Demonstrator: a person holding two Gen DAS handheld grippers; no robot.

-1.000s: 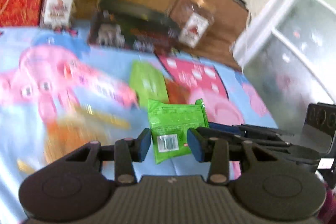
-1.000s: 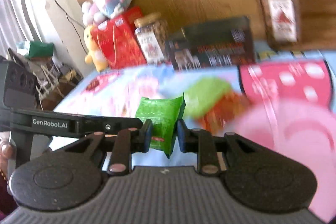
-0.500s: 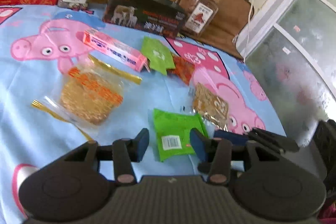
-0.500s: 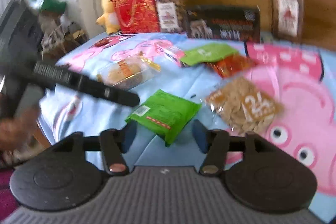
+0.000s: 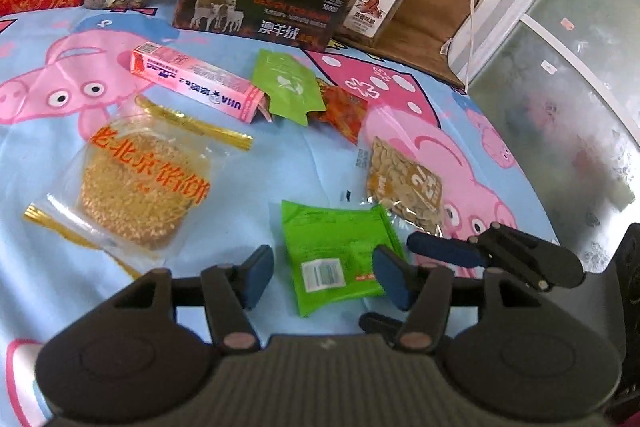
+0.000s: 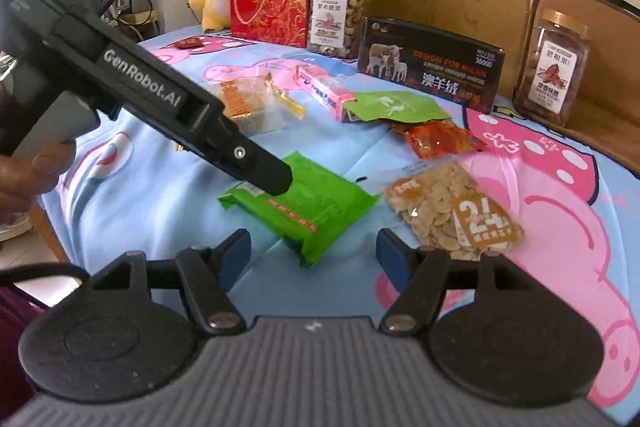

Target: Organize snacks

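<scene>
Both tools let go of the green packet a second back: it was pinched upright between the right tool's pads, now it lies flat on the table.

Right tool (image 6: pixel 312 259): jaws opening, already wide, pads clear, nothing held. Packet corner sits just ahead of the gap.
Left tool (image 5: pixel 322 273): jaws opening, about half spread. Packet's near edge lies between the pads, but neither pad presses on it, so no grip.

Green packet (image 5: pixel 336 259): flat on the blue cartoon tablecloth (image 5: pixel 280 163), barcode end toward the left tool. Clear bag of pale seeds (image 5: pixel 404 187) touches or slightly overlaps its far right corner. Round cake in clear wrap (image 5: pixel 140 191) well to the left. Farther out: pink box (image 5: pixel 196 85), lighter green pouch (image 5: pixel 290 87), red-orange pouch (image 5: pixel 344 109). At the back edge: dark carton (image 5: pixel 260 11), two nut jars.

Handling, my read: light, soft film pouch, slick and floppy. Flat-lying means pads may skid off the top face. Best to take it across a sealed edge or corner, the stiffest part, and lift gently; contents look crushable.
</scene>
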